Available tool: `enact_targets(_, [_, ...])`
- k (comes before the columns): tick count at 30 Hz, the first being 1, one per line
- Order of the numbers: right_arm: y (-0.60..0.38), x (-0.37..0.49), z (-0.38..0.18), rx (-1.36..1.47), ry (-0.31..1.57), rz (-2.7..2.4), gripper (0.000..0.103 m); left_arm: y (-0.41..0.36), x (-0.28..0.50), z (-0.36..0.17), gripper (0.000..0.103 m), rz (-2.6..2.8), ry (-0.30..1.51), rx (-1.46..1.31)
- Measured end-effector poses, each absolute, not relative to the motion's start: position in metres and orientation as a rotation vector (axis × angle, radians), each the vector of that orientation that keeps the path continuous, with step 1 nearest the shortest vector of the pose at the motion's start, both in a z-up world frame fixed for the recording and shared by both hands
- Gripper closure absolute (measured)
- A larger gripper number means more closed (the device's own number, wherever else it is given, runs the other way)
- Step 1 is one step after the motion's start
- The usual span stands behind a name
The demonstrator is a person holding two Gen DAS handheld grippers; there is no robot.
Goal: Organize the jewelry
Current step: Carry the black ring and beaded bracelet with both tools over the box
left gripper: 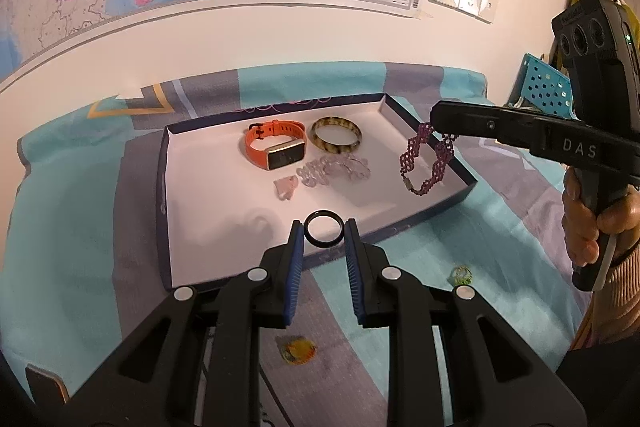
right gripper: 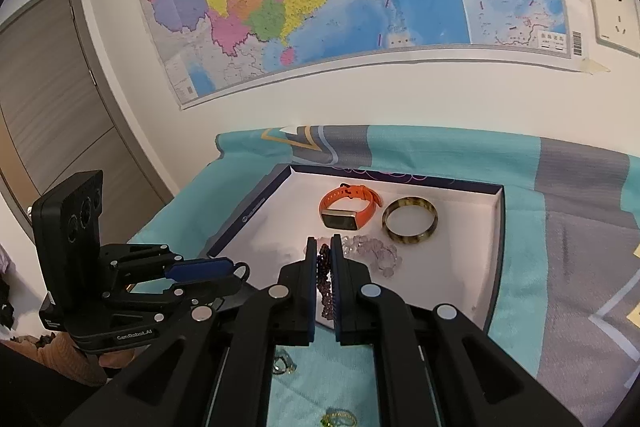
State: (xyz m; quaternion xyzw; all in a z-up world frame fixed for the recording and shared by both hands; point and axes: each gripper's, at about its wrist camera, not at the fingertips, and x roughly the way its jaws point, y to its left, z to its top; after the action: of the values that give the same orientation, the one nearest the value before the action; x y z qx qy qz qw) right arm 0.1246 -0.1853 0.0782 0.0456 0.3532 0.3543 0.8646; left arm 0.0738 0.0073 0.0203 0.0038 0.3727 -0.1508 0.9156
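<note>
Left claw [left gripper: 324, 227] pinching black ring [left gripper: 324, 233] at lower centre, just over the tray's [left gripper: 166, 163] near rim; right claw [right gripper: 331, 247] clamping purple bracelet [left gripper: 426, 159], dangling over the tray's right edge.

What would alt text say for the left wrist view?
The left gripper pinches a black ring above a shallow box holding an orange watch and amber bangle. At right, the right gripper dangles a purple beaded bracelet.

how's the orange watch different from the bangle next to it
The watch has a bright orange strap with a dark rectangular screen; the bangle is a mottled yellow-brown plain ring. The watch's loop is elongated; the bangle is round. Both lie side by side in the box.
</note>
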Motion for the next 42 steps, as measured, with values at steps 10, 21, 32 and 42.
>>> enact_targets(10, [-0.172, 0.143, 0.07, 0.104, 0.767, 0.755, 0.098, 0.007, 0.097, 0.015, 0.082, -0.292, 0.779, 0.014])
enact_targets(21, [-0.163, 0.158, 0.055, 0.113, 0.804, 0.76, 0.098, 0.002, 0.117, 0.002, 0.082, -0.287, 0.814, 0.018])
enact_targets(32, [-0.156, 0.169, 0.044, 0.14, 0.835, 0.774, 0.098, -0.003, 0.133, -0.01, 0.082, -0.284, 0.854, 0.024])
enact_targets(42, [-0.163, 0.18, 0.029, 0.142, 0.872, 0.73, 0.098, -0.007, 0.142, -0.02, 0.082, -0.283, 0.888, 0.037])
